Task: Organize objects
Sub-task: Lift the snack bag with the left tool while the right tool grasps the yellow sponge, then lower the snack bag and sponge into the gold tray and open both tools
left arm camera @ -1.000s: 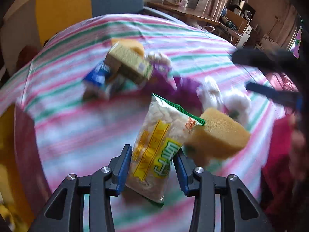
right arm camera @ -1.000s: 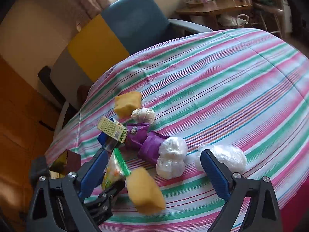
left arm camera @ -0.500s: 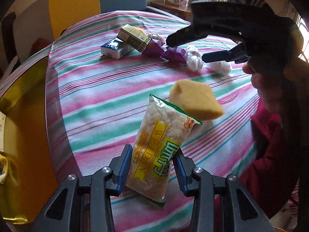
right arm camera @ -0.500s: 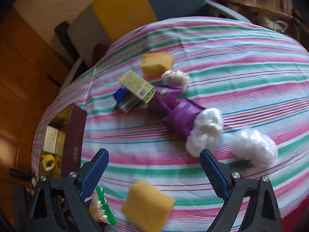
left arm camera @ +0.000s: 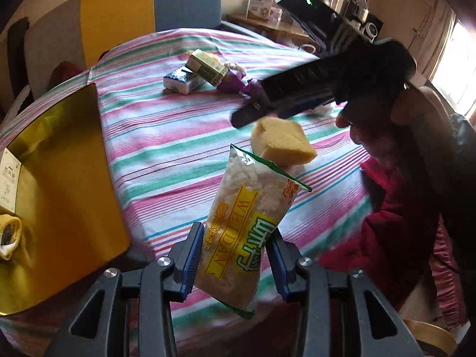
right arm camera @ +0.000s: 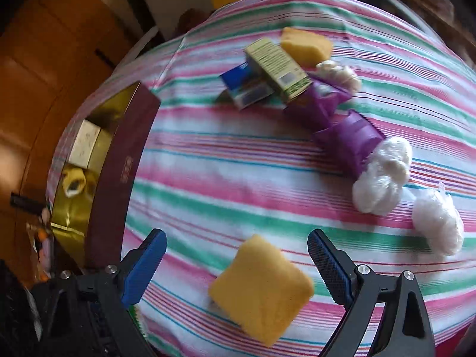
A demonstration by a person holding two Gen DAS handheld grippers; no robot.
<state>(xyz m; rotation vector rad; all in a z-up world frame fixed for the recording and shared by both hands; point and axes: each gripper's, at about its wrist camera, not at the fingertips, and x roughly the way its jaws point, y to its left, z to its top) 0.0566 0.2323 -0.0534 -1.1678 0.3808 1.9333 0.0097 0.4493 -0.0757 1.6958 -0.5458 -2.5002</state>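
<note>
My left gripper [left arm camera: 235, 253] is shut on a yellow and green snack bag [left arm camera: 247, 223] and holds it above the striped table. A yellow sponge [left arm camera: 282, 142] lies on the cloth just beyond the bag. My right gripper [right arm camera: 235, 255] is open and hovers over the same sponge [right arm camera: 261, 288], which lies between its fingers without touching them. The gold-lined box [left arm camera: 74, 178] stands at the left with a white packet and a rolled sock inside; it also shows in the right wrist view [right arm camera: 119, 163].
Farther back lie a blue box [right arm camera: 247, 89], a green carton [right arm camera: 276, 68], a second sponge [right arm camera: 306, 44], purple packets [right arm camera: 345, 136] and white plastic bundles [right arm camera: 383, 175]. Chairs stand behind the table [left arm camera: 166, 136]. The right gripper's body [left arm camera: 327, 83] hangs over the sponge.
The left gripper has pulled back toward the table's near left with the bag, bringing the box into view. The right gripper has moved down over the near sponge.
</note>
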